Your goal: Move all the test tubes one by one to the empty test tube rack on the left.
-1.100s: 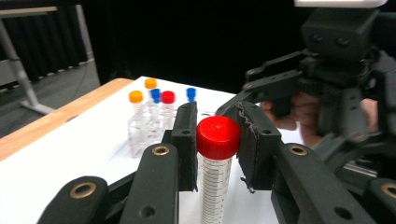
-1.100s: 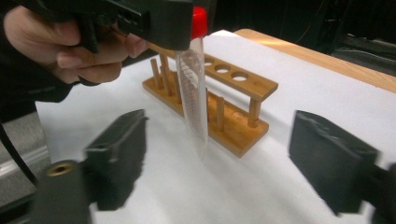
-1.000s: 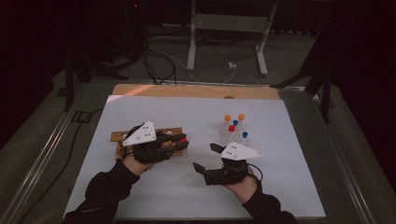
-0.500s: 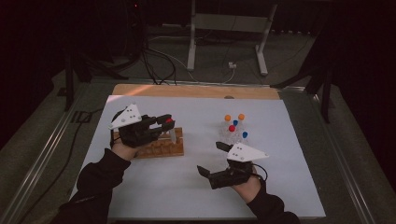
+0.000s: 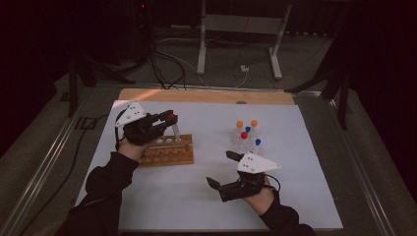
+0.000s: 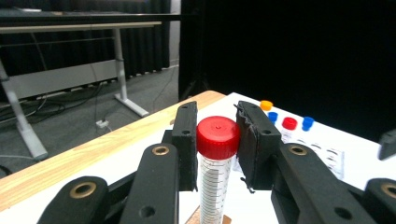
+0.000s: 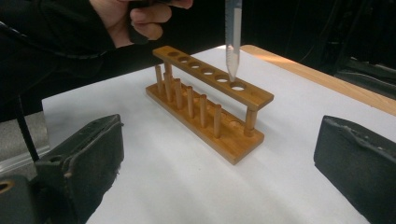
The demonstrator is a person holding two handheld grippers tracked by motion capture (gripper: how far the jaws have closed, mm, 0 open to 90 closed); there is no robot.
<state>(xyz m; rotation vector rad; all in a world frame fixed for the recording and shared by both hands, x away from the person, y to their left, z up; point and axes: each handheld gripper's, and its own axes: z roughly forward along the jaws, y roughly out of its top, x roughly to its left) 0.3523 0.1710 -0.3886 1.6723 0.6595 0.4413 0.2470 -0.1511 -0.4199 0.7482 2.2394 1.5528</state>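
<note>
Left gripper clamps red-capped clear plastic tube at its cap, tip just above wooden rack end hole. Light, rigid, slick; cap grip suits. Right gripper released.

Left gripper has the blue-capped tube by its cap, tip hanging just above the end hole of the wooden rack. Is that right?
Not quite: the cap is red, not blue. The left gripper view shows the left gripper shut on the red-capped tube at its cap. The rest holds: in the right gripper view the tube's tip hangs just above the end hole of the wooden rack.
</note>
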